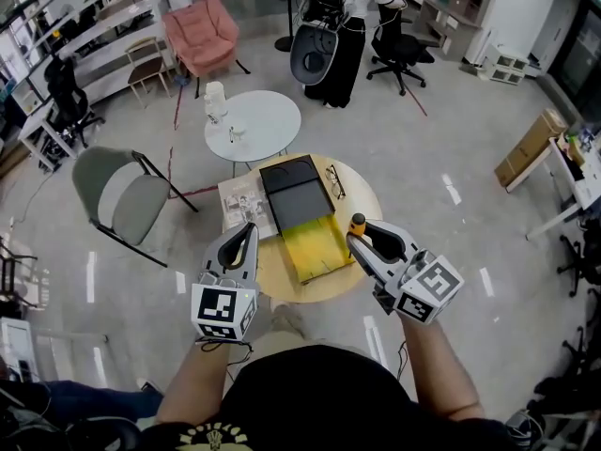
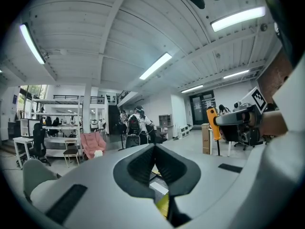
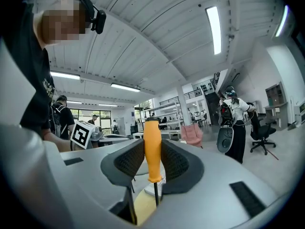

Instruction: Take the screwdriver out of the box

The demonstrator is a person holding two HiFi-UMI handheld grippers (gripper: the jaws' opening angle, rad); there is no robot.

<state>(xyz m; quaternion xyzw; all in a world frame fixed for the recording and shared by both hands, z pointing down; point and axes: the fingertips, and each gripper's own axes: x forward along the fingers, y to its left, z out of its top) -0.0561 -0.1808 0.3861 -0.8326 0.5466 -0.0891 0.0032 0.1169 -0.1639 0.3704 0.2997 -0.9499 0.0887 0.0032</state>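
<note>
Pads (image 3: 131,159), dark and ribbed, on your right gripper (image 3: 152,162) pinch the smooth orange handle of the screwdriver (image 3: 152,147). It stands upright with its thin metal shaft pointing down, clear of the box (image 1: 317,252) and above the near right edge of the round wooden table (image 1: 364,194). The flat box lies on that table, black lid folded back toward the far side, yellow lining exposed. Your left gripper (image 1: 245,236) hovers over the table's near left edge, its grey jaws pressed together on nothing. Both your forearms reach forward, grippers roughly level.
</note>
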